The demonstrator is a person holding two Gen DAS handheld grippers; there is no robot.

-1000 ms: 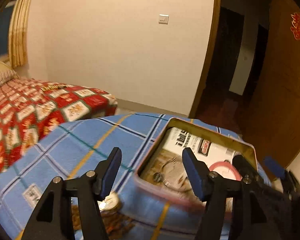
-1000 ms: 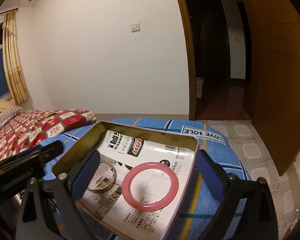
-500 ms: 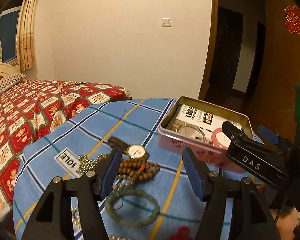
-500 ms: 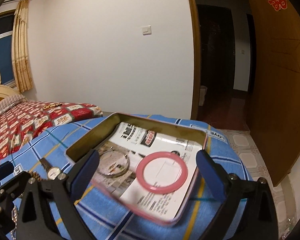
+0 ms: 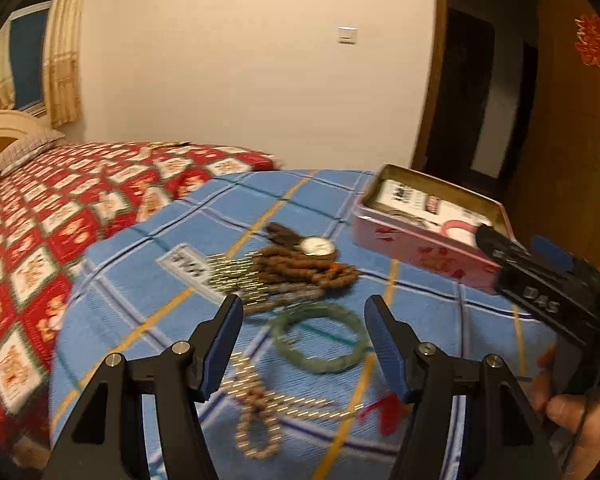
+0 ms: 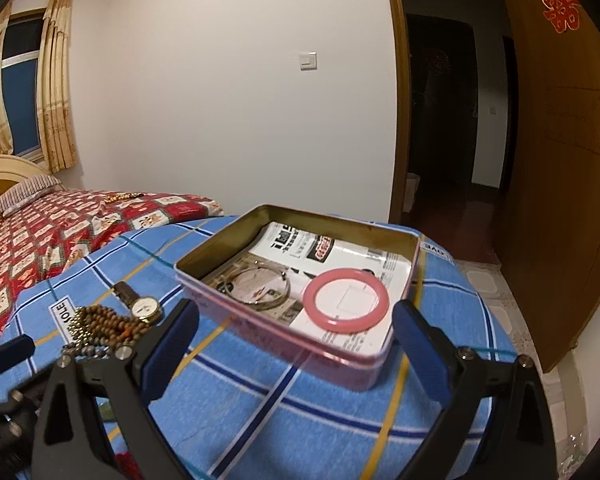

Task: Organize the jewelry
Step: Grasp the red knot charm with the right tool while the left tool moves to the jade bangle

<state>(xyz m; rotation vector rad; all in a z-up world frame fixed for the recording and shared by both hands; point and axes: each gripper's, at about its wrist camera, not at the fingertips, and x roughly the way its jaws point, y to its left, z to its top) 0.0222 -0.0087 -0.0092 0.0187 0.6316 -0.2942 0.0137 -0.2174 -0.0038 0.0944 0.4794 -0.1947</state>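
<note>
A pink tin (image 6: 260, 322) lined with newspaper holds a pink bangle (image 6: 346, 300) and a thin silver bangle (image 6: 260, 286). It also shows at the right of the left wrist view (image 5: 420, 252). On the blue checked cloth (image 5: 148, 288) lie a green bangle (image 5: 320, 342), a watch (image 5: 316, 246), brown bead strings (image 5: 300, 270) and a pale bead bracelet (image 5: 258, 428). My left gripper (image 5: 303, 322) is open and empty just above the green bangle. My right gripper (image 6: 296, 330) is open and empty in front of the tin.
A bed with a red patterned cover (image 5: 60, 216) lies to the left. A dark doorway (image 6: 452, 120) and a wooden door (image 6: 560, 160) stand to the right. The cloth-covered table drops off at its edges near the tiled floor (image 6: 500, 292).
Both grippers have pulled back from the tin. The left one has moved left and back, so the loose jewelry on the cloth now lies under it. Both stay open.
</note>
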